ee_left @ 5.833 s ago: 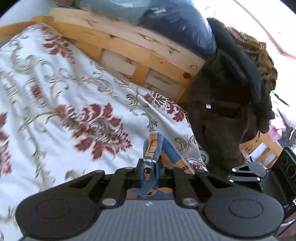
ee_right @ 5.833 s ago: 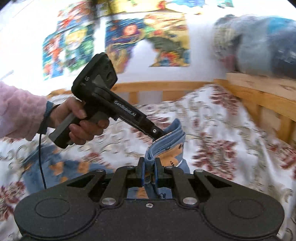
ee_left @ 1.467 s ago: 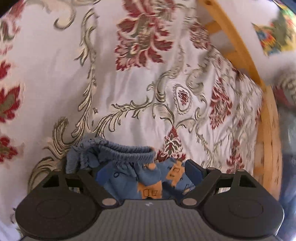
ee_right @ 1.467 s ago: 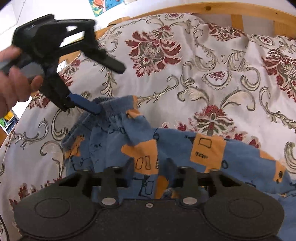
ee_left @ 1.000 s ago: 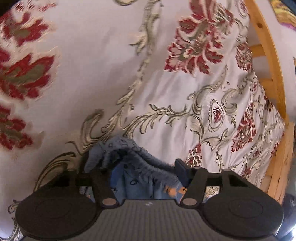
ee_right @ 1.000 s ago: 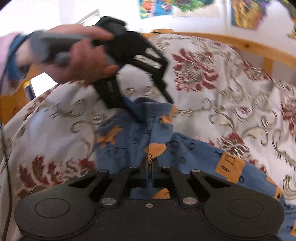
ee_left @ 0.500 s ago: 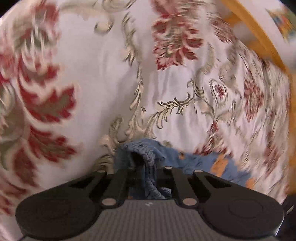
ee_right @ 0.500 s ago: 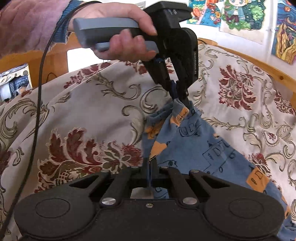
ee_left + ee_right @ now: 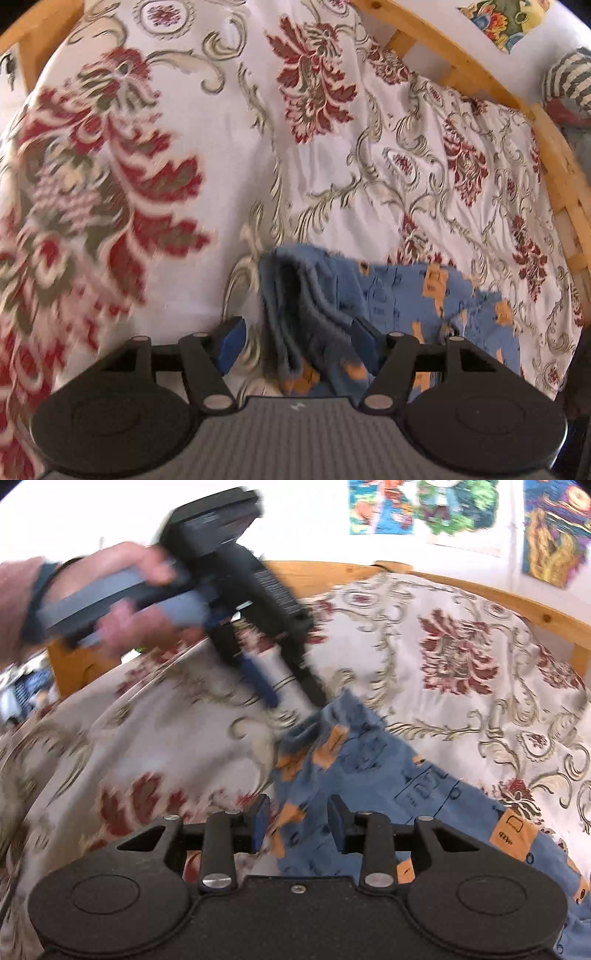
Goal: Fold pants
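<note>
The blue pants with orange patches (image 9: 388, 775) lie on the flowered bedspread (image 9: 461, 664). Their gathered waistband (image 9: 295, 306) points toward me in the left wrist view. My left gripper (image 9: 295, 339) is open, its jaws on either side of the waistband and not closed on it. It also shows in the right wrist view (image 9: 291, 698), open, just above the waistband corner. My right gripper (image 9: 299, 823) is open, its jaws straddling the near waist edge of the pants.
A wooden bed frame (image 9: 480, 77) runs round the far edge of the bed. Colourful posters (image 9: 424, 506) hang on the wall behind. A striped bundle (image 9: 569, 85) sits at the far right. The person's hand (image 9: 122, 602) holds the left gripper.
Half a second ago both grippers were shut on the waistband. Both have opened and let go, and the pants now lie on the bedspread. The left gripper has lifted slightly.
</note>
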Demonstrator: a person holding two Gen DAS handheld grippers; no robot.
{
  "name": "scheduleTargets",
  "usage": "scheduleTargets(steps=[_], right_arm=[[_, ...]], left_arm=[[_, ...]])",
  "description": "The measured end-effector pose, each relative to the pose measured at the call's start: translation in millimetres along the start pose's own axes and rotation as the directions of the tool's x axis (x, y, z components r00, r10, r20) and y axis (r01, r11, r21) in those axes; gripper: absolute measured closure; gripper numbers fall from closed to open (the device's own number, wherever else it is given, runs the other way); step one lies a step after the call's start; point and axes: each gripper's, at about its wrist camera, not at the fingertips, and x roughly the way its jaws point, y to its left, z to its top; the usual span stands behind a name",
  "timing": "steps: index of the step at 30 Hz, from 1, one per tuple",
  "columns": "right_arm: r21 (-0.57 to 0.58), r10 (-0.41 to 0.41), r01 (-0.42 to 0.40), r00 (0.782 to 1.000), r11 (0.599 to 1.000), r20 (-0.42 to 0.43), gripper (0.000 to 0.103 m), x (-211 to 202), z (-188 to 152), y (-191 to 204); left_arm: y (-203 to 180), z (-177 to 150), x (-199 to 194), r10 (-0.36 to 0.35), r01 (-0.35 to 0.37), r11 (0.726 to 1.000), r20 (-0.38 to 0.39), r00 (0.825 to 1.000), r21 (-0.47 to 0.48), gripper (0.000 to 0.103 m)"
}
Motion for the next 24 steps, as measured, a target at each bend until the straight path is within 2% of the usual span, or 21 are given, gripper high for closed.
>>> scheduleTargets(steps=[3, 4, 5, 7, 8, 9, 11, 12, 14, 17, 19, 21, 22, 23, 24], right_arm=[[0.089, -0.006, 0.008, 1.0, 0.996, -0.017, 0.071, 22.3, 10.2, -7.8], [0.098, -0.007, 0.01, 0.999, 0.995, -0.033, 0.084, 31.3, 11.8, -7.9], [0.094, -0.009, 0.013, 0.999, 0.995, -0.045, 0.092, 38.0, 13.1, -5.9], [0.078, -0.015, 0.019, 0.999, 0.997, -0.051, 0.093, 43.2, 14.2, 0.3], [0.072, -0.019, 0.022, 0.999, 0.997, -0.051, 0.093, 42.4, 13.9, 3.3], [0.063, -0.03, 0.033, 0.998, 0.997, -0.049, 0.094, 40.7, 13.2, 5.7], [0.052, -0.049, 0.052, 0.997, 0.997, -0.054, 0.096, 38.9, 10.6, 7.3], [0.059, -0.055, 0.058, 0.997, 0.997, -0.058, 0.096, 38.6, 9.6, 6.3], [0.077, -0.06, 0.064, 0.997, 0.995, -0.057, 0.096, 38.1, 8.8, 4.1], [0.073, -0.064, 0.067, 0.997, 0.995, -0.052, 0.096, 37.7, 10.9, 5.6], [0.068, -0.068, 0.072, 0.997, 0.995, -0.047, 0.096, 36.1, 12.1, 6.6], [0.066, -0.071, 0.074, 0.996, 0.995, -0.045, 0.096, 35.6, 12.5, 6.7], [0.069, -0.071, 0.074, 0.996, 0.995, -0.046, 0.096, 36.4, 12.8, 6.0], [0.07, -0.072, 0.075, 0.996, 0.995, -0.047, 0.096, 36.8, 12.8, 5.7], [0.07, -0.072, 0.075, 0.996, 0.995, -0.047, 0.096, 37.1, 13.0, 5.4]], left_arm=[[6.1, -3.1, 6.7, -0.029, 0.028, 0.999, -0.038, 0.999, -0.039, 0.028], [6.6, -2.1, 9.7, -0.026, 0.024, 0.998, -0.043, 0.999, -0.052, 0.028], [7.1, -2.0, 13.5, -0.02, 0.018, 0.998, -0.046, 0.999, -0.06, 0.028], [7.9, -1.9, 16.7, -0.022, 0.019, 0.997, -0.039, 0.999, -0.076, 0.032], [7.7, -3.1, 18.6, -0.007, 0.004, 0.997, -0.038, 0.999, -0.073, 0.046], [7.9, -4.5, 20.2, 0.008, -0.011, 0.998, -0.042, 0.999, -0.062, 0.071], [13.6, -10.1, 27.5, 0.01, -0.015, 0.998, -0.07, 0.998, -0.059, 0.083], [18.3, -13.4, 30.2, -0.013, 0.007, 0.997, -0.08, 0.997, -0.071, 0.085], [21.8, -18.4, 31.5, -0.036, 0.03, 0.996, -0.076, 0.996, -0.079, 0.085], [15.2, -18.2, 34.4, -0.022, 0.018, 0.998, -0.073, 0.997, -0.052, 0.082], [11.5, -16.3, 33.5, -0.045, 0.042, 0.998, -0.071, 0.996, -0.048, 0.07], [9.9, -15.4, 30.2, -0.089, 0.085, 0.995, -0.07, 0.994, -0.05, 0.049], [8.5, -15.8, 29.4, -0.104, 0.101, 0.994, -0.073, 0.992, -0.04, 0.045], [4.9, -16.0, 29.3, -0.094, 0.092, 0.995, -0.077, 0.993, -0.025, 0.044], [1.2, -16.6, 31.4, -0.056, 0.056, 0.998, -0.086, 0.995, -0.005, 0.053]])
